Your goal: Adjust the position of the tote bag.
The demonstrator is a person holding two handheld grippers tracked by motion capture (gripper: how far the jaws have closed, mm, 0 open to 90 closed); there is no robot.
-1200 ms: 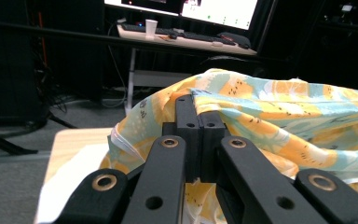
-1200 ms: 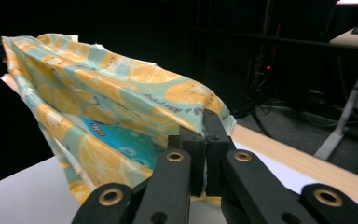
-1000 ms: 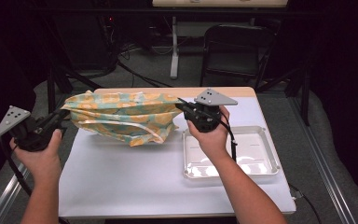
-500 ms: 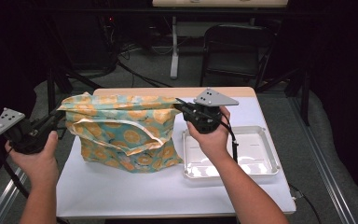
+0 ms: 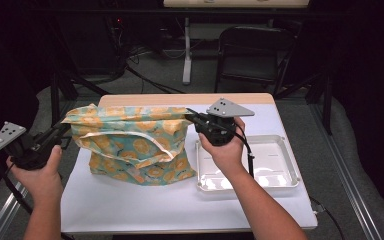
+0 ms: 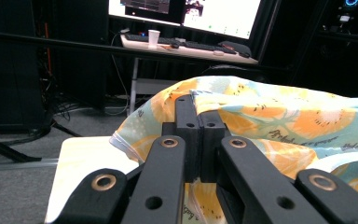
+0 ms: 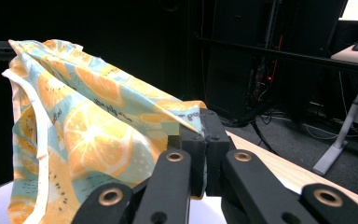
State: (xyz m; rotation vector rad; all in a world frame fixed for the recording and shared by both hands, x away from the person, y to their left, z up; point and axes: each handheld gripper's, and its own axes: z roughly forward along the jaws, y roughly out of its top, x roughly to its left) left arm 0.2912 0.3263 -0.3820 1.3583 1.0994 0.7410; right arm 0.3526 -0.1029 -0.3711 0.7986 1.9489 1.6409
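A cloth (image 5: 130,145) printed with orange citrus slices on pale teal hangs stretched above the white table (image 5: 155,205), its lower edge reaching the tabletop. My left gripper (image 5: 65,129) is shut on the cloth's upper left corner, out past the table's left edge. In the left gripper view the black jaws (image 6: 198,116) are pinched together on the cloth (image 6: 284,116). My right gripper (image 5: 192,116) is shut on the upper right corner, above the table's middle. In the right gripper view the corner of the cloth (image 7: 84,121) is clamped between the closed jaws (image 7: 205,126).
A shallow white tray (image 5: 290,180) lies on the table's right half, under my right forearm. A black chair (image 5: 250,50) stands behind the table. A desk (image 6: 186,46) with screens and a paper cup (image 6: 154,37) is farther back.
The cloth has gone from lying bunched on the table to hanging spread between the grippers. My left gripper has drawn slightly leftward; the right has stayed put.
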